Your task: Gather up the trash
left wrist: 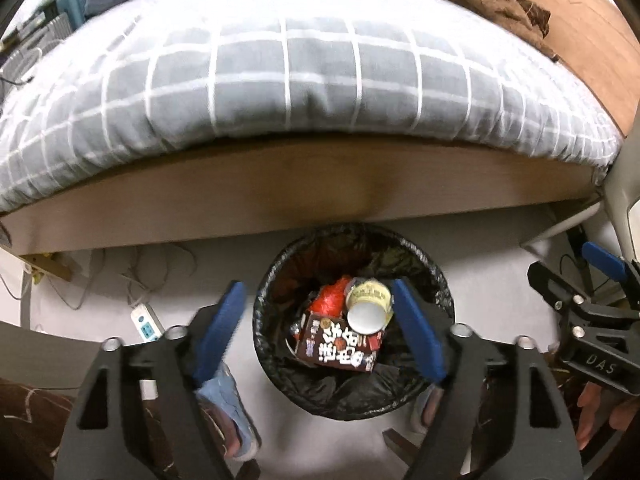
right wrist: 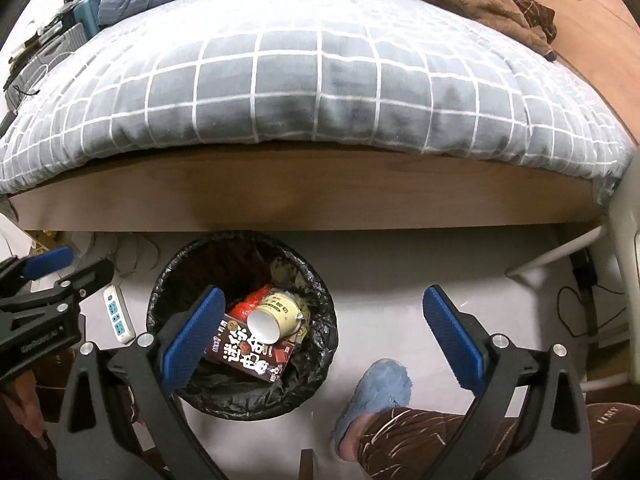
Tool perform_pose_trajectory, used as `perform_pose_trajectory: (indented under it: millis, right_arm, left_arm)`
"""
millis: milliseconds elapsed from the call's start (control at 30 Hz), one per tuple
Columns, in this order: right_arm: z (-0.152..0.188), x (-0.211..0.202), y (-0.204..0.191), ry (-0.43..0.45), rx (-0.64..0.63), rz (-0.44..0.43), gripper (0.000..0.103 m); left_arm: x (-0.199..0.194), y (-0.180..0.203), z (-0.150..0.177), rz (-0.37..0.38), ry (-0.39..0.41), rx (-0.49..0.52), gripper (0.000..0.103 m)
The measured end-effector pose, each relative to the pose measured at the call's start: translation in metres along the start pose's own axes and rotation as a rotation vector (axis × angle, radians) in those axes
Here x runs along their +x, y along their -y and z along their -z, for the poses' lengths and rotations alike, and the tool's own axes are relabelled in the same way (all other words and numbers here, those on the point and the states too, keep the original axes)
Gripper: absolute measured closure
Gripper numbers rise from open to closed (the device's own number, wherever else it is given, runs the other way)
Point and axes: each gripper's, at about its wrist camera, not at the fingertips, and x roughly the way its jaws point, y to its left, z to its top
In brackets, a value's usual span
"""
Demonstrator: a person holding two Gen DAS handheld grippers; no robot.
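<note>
Both the left gripper (left wrist: 320, 328) and the right gripper (right wrist: 324, 336) stood released and empty above the bin (left wrist: 440, 292), where the light, crushable paper cup (left wrist: 368, 308) lay, best gripped gently across its rim.

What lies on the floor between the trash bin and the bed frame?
Nothing: in the right wrist view, only bare floor separates the trash bin from the bed frame.

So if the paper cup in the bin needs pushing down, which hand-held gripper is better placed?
Left, probably: the left hand-held gripper frames the paper cup. The right hand-held gripper straddles bare floor beside the bin.
</note>
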Motion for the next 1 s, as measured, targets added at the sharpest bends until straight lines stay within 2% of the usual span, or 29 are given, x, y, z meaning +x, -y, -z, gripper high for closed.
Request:
perform_pose_trajectory:
  millis: [133,333,633,833,1000]
  right_arm:
    - [-0.004,-0.014,0.001,0.013,0.014,-0.013,0.008]
    - [-0.015,-0.057,0.003,0.085,0.027,-0.014,0.008]
    - [-0.031,-0.145,0.000,0.235,0.023,-0.007,0.008]
    - [-0.027,-0.189,-0.003,0.296,0.016,-0.021,0.008]
    - [-0.020,-0.206,-0.006,0.311,0.014,-0.023,0.008]
  left_arm:
    - [-0.023,0.001,-0.005,-0.021,0.056,0.014,0.006]
    - [-0.061,-0.007,-0.014,-0.031,0.116,-0.016,0.006]
    - [-0.154,-0.006,-0.026,-0.029,0.249,-0.038,0.006]
    - [-0.188,-0.001,-0.017,-0.036,0.279,-0.024,0.006]
    - [-0.206,-0.002,-0.004,-0.033,0.293,-0.030,0.006]
